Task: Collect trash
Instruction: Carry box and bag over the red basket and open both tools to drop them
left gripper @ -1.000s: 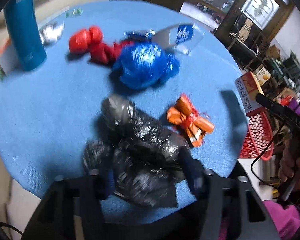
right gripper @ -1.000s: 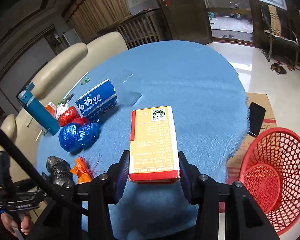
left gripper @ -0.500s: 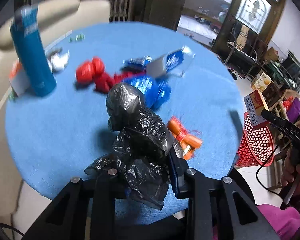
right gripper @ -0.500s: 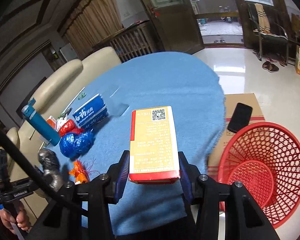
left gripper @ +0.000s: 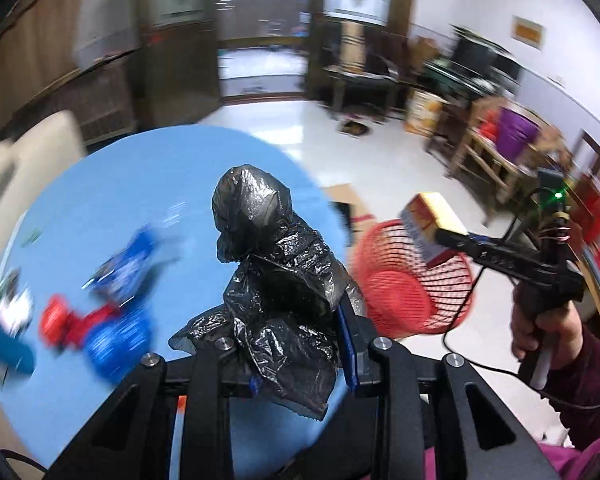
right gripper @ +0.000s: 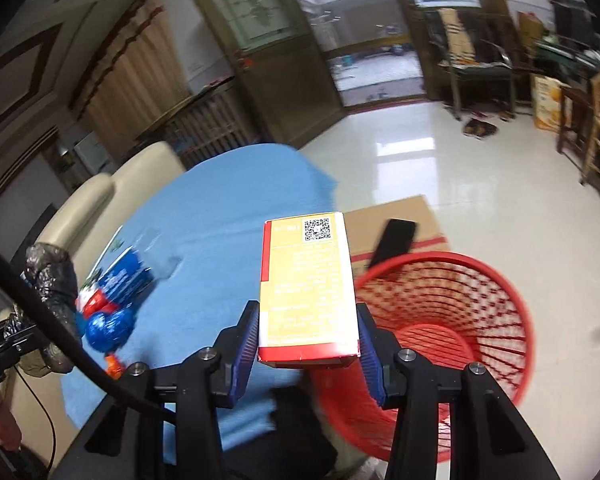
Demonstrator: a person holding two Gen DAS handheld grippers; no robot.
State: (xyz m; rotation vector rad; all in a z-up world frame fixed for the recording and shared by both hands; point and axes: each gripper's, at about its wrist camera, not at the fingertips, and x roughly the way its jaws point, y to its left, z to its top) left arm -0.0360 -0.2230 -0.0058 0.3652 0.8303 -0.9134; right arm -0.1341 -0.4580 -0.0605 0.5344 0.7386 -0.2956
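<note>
Trash: black bag (left gripper: pixel 276 280) clamped in left gripper (left gripper: pixel 300 344) | box (right gripper: pixel 308 288) clamped in right gripper (right gripper: pixel 308 344) | basket (right gripper: pixel 500 344) empty | blue, red wrappers (left gripper: pixel 100 320) left on table (left gripper: pixel 140 184)

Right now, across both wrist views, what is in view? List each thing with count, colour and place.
Black bag: one, black, held in the left gripper above the table.
Box: one, yellow and red, held in the right gripper beside the basket.
Basket: one, red, on the floor by the table edge.
Table: one, blue cloth.
Blue bag: one, blue, on the table.
Red wrapper: one, red, on the table, blurred.
Blue packet: one, blue and white, on the table.
Phone: one, black, on the cardboard.
Cardboard: one, brown, on the floor.
Left gripper: shut on the black bag.
Right gripper: shut on the box.
</note>
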